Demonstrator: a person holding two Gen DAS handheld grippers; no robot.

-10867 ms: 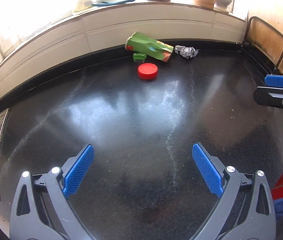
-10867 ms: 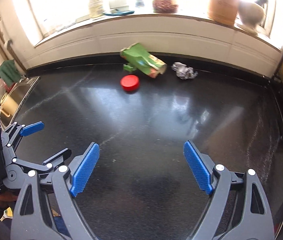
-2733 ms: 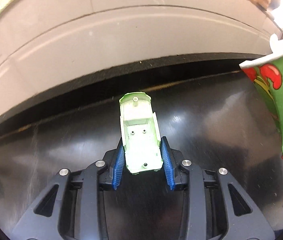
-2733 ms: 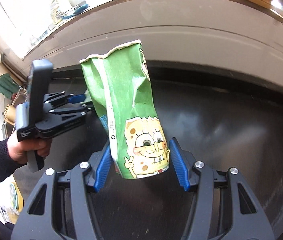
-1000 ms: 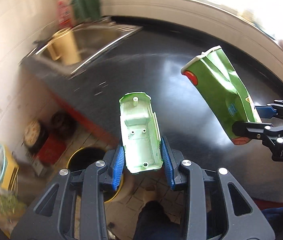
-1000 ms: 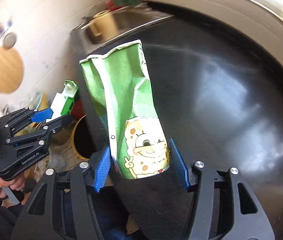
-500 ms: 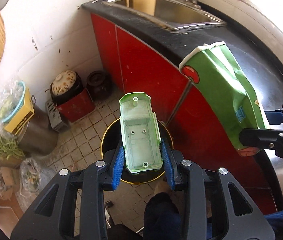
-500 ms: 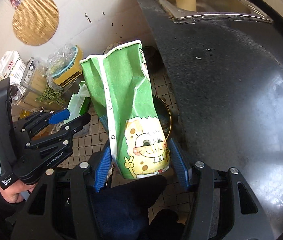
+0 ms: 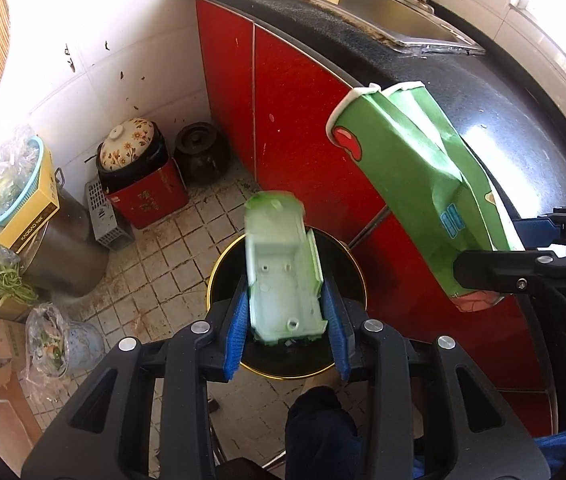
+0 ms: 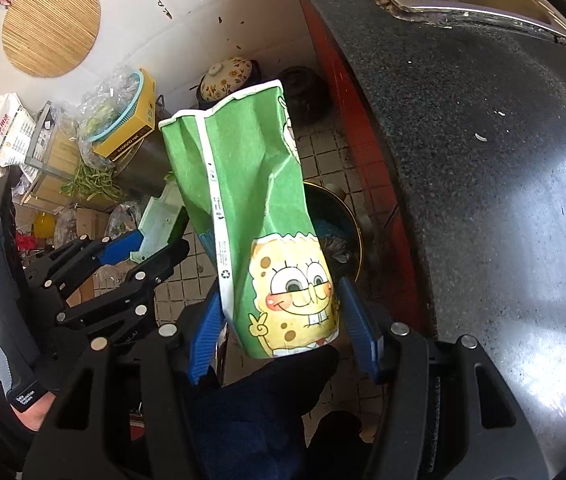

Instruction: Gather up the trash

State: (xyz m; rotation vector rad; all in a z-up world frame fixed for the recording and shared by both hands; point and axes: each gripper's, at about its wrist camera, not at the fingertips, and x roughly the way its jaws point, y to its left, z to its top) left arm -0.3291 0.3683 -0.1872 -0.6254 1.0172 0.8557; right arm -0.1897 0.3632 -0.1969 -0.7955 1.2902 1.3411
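Note:
My left gripper (image 9: 286, 330) hangs over a black bin with a gold rim (image 9: 219, 264) on the tiled floor. Its jaws have parted a little, and the pale green plastic tray (image 9: 281, 276) between them is blurred and tilted, slipping from the pads. The tray also shows in the right wrist view (image 10: 159, 216). My right gripper (image 10: 283, 336) is shut on a crumpled green SpongeBob paper cup (image 10: 259, 216), held upright beside the bin (image 10: 353, 226). The cup also shows in the left wrist view (image 9: 423, 184).
A red cabinet front (image 9: 295, 92) under a black counter (image 9: 503, 128) stands right behind the bin. A floral-lidded pot (image 9: 127, 148), a dark jar (image 9: 199, 152), a steel pot with a yellow box (image 9: 31, 216) and bags of vegetable scraps (image 9: 51, 340) crowd the floor to the left.
Both grippers have swung from the counter to above the floor bin. In the last half second the left jaws have widened slightly and the green tray has begun to slip. The right still grips the cup.

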